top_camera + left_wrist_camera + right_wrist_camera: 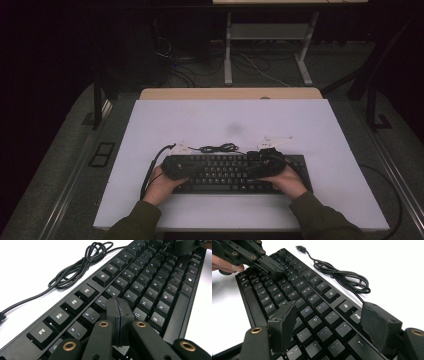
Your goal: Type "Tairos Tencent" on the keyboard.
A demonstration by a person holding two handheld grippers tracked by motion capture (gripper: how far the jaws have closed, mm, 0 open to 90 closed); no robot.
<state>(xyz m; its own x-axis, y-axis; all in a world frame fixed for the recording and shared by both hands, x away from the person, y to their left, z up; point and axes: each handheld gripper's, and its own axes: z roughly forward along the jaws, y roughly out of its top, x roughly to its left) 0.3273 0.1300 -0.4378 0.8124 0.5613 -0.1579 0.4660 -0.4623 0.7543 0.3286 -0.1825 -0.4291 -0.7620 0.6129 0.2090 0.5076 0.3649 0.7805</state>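
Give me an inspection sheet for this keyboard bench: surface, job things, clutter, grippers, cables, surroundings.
Surface: white table top, with a faint smudge near the middle.
Job's things: black keyboard lying flat near the front edge.
Clutter: nothing seen.
Grippers: left gripper jaws shut, tips over the keys near the 5 and 6 keys, touch unclear; right gripper jaws open, above the keys at the keyboard's right end, nothing between them.
Cables: keyboard cable lies coiled loosely behind the keyboard, its plug free; a gripper cable trails at the left.
Surroundings: dark room, a second table behind, loose wires on the floor.
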